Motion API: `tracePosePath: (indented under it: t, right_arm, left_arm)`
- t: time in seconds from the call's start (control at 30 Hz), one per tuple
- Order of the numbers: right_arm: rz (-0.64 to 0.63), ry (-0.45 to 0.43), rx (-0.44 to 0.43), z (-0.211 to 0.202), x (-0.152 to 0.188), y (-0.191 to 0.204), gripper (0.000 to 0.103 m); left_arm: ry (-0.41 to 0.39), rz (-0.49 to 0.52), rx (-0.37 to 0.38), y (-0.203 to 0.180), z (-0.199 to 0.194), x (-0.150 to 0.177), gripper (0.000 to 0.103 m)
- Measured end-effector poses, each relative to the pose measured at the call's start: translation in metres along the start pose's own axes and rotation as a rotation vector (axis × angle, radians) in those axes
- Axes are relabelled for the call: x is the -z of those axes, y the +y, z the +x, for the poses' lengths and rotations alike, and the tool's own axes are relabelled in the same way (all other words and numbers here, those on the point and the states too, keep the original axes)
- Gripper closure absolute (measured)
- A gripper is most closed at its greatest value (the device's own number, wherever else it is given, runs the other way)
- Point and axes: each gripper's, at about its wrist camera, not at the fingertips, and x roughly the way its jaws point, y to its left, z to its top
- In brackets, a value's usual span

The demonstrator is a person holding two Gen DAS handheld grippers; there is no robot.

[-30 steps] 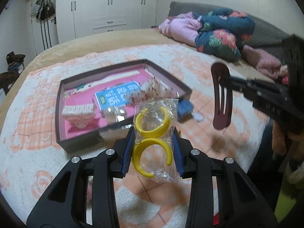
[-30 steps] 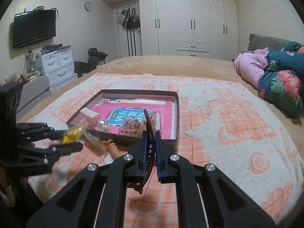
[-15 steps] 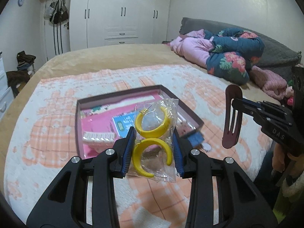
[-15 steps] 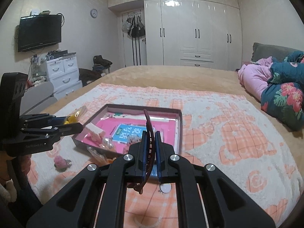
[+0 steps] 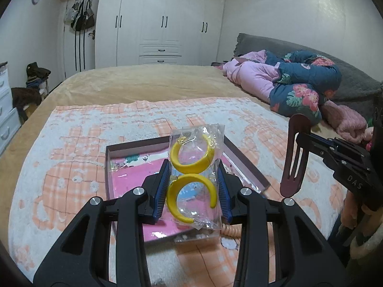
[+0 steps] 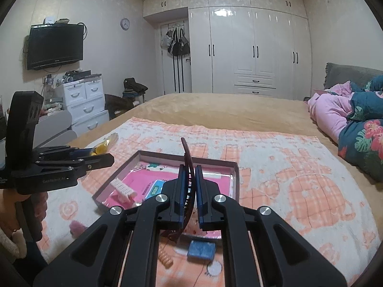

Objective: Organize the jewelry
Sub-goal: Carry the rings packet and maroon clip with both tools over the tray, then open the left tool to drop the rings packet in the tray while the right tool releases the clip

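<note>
My left gripper is shut on a clear bag of two yellow hoop earrings, held above the near part of the dark jewelry box with its pink lining. My right gripper is shut on a dark maroon hair clip, held upright above the same box. In the left wrist view that hair clip hangs at the right, to the right of the box. In the right wrist view the left gripper with the yellow bag is at the left.
The box lies on a peach-and-white blanket on a bed. Near its front lie a coiled peach hair tie, a blue cloth piece and a pink puff. Folded bedding sits at the far right. A hand holds the left gripper.
Both grippers have risen and tilted up, so the box looks lower and farther. Each keeps its hold on its item.
</note>
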Motion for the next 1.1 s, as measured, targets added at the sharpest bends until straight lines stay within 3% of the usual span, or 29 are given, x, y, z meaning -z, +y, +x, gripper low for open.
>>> tracePosePath:
  t: [0.43,1.1]
  right_arm:
    - [0.032,0.034,0.008,0.057,-0.014,-0.025,0.095]
    - [0.045,0.161,0.056,0.113,0.035,-0.041,0.095]
  left_arm:
    - [0.083,-0.035,-0.009,0.018,0.056,0.004,0.074]
    - [0.176,-0.058,-0.051,0.027,0.106,0.021,0.073]
